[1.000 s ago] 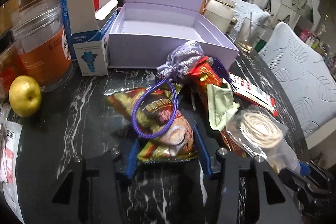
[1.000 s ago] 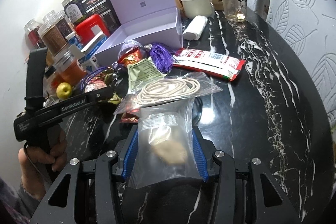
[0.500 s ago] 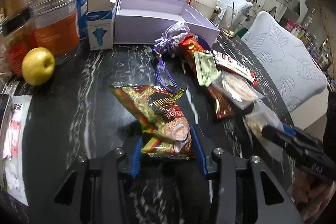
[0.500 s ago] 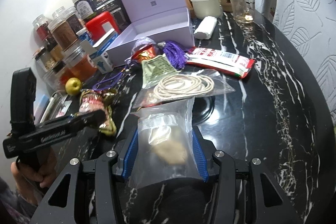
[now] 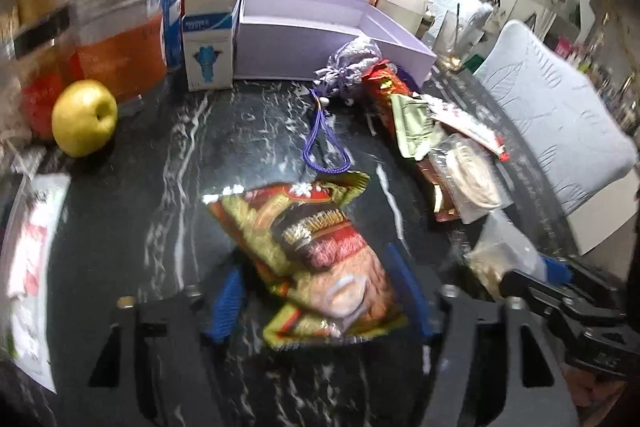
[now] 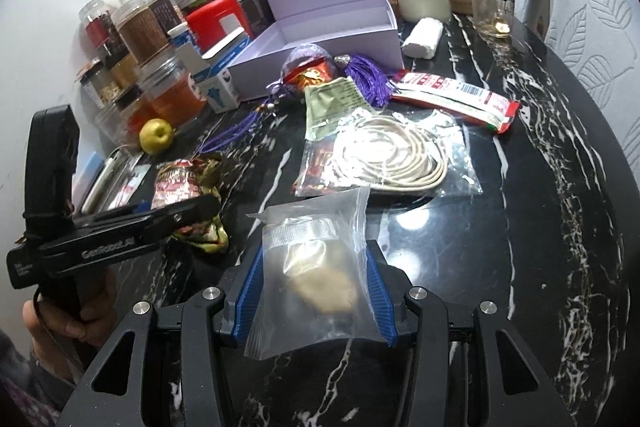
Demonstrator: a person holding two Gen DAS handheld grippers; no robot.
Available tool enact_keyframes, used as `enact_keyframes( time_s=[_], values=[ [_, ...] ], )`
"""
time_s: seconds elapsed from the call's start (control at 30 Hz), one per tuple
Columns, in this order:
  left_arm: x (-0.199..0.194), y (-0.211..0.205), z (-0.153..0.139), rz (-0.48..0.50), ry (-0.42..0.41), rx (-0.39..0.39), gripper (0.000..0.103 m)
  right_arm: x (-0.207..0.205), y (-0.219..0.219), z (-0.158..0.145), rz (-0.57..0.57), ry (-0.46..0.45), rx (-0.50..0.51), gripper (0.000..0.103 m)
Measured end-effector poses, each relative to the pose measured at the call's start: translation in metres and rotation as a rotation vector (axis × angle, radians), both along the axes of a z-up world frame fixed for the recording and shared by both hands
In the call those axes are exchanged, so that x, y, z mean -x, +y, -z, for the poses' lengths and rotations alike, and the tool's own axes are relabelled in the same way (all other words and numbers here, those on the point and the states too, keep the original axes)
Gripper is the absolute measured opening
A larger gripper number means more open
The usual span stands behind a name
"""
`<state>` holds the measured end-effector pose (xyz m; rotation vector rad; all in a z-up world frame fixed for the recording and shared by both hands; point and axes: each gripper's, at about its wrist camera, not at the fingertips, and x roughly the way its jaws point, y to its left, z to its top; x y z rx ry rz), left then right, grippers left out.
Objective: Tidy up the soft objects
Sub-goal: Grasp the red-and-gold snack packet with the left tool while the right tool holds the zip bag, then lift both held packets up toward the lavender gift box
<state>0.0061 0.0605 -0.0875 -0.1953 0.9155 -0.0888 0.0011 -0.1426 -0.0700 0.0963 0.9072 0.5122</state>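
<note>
1. Table (image 6: pixel 520 227): black marble, cluttered.
2. Box (image 6: pixel 332 39): lilac, lid up, at the back.
3. Left gripper (image 5: pixel 320 299): blue fingers clamped on a snack bag (image 5: pixel 320 259), held over the table's near left side.
4. Right gripper (image 6: pixel 314 291): closed on a clear pouch (image 6: pixel 316 267) at the table's near edge.
5. Apple (image 5: pixel 85 117): beside the jars.

A crinkled red-gold snack packet (image 5: pixel 320 259) and a clear zip bag (image 6: pixel 316 267) of beige filling sit between jaws.
</note>
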Motion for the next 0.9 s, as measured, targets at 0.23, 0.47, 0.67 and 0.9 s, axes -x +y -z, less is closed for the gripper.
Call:
enact_keyframes(
  time_s=[0.23,0.47,0.67,0.9],
  values=[
    [-0.003,-0.004,0.005,-0.037,-0.020,-0.082,0.079,0.000,0.004,0.004,-0.007,0.005,0.014,0.048],
    [-0.001,-0.005,0.005,-0.045,-0.052,-0.125,0.052,-0.001,0.004,0.007,-0.015,0.005,0.014,0.048],
    [0.007,-0.003,0.000,-0.015,-0.032,-0.083,0.051,-0.001,0.007,0.006,-0.031,0.001,-0.004,0.047],
    [0.020,-0.001,-0.023,0.003,-0.095,-0.053,0.050,0.000,0.014,-0.005,-0.087,-0.021,-0.049,0.047]
  ],
)
